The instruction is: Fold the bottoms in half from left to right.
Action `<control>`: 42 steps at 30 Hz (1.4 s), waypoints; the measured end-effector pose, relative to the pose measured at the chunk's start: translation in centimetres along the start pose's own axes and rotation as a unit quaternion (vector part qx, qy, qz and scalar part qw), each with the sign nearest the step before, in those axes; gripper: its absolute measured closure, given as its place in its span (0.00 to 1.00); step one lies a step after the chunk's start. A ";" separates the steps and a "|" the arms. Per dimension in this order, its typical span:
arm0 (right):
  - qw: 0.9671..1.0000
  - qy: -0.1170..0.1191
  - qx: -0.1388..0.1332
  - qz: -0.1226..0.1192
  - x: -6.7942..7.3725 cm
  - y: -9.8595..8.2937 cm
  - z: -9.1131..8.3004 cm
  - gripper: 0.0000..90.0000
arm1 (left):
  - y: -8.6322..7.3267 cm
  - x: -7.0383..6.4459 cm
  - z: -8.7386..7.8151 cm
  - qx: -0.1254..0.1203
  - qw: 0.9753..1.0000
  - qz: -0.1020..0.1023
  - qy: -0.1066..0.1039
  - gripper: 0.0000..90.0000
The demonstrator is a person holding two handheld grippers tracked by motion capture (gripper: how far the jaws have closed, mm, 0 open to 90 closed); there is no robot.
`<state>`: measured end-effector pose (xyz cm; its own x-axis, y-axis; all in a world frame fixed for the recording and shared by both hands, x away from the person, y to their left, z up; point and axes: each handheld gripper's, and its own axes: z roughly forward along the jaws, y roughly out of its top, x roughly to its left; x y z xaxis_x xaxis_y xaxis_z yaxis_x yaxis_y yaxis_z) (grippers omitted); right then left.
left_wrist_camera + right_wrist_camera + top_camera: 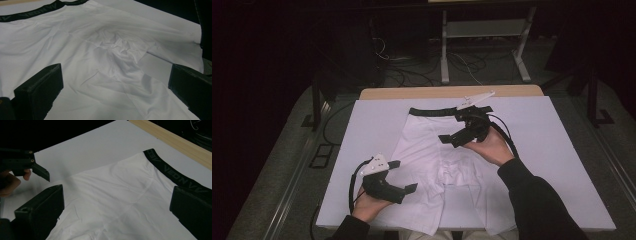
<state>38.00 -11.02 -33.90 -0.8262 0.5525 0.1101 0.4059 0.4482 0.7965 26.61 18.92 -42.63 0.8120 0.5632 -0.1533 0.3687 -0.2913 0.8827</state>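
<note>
- White board (562, 165) covers the table, with bare margins left and right.
- Shorts (437, 165) lie flat mid-board, waistband (432, 112) at the far edge.
- Right gripper (464, 131) hovers near the waistband, jaws spread, empty.
- Left gripper (402, 176) is over the near-left leg, jaws apart, empty.

Between my left gripper's (404, 176) spread jaws lie the shorts (100, 65), their bunched crotch just ahead. My right gripper (451, 127) straddles the upper part, waistband (172, 173) beyond its right jaw, all on the board (562, 150).
</note>
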 end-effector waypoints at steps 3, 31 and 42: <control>1.000 -0.001 0.000 0.001 -0.2 0.4 0.5 0.00 | 0.0 0.0 0.0 0.001 1.000 0.000 0.000 0.00; 1.000 -0.007 -0.001 0.003 -2.2 3.9 4.9 0.00 | 0.0 0.1 0.0 -0.001 1.000 -0.003 -0.003 0.00; 1.000 -0.013 0.006 0.014 -3.3 4.2 7.4 0.00 | 0.0 0.1 0.0 -0.004 1.000 -0.004 -0.005 0.00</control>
<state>45.35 -5.70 -35.30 -0.8037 0.5834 0.1168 0.4340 0.4405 0.7859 26.71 18.96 -42.63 0.8137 0.5577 -0.1638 0.3709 -0.2811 0.8851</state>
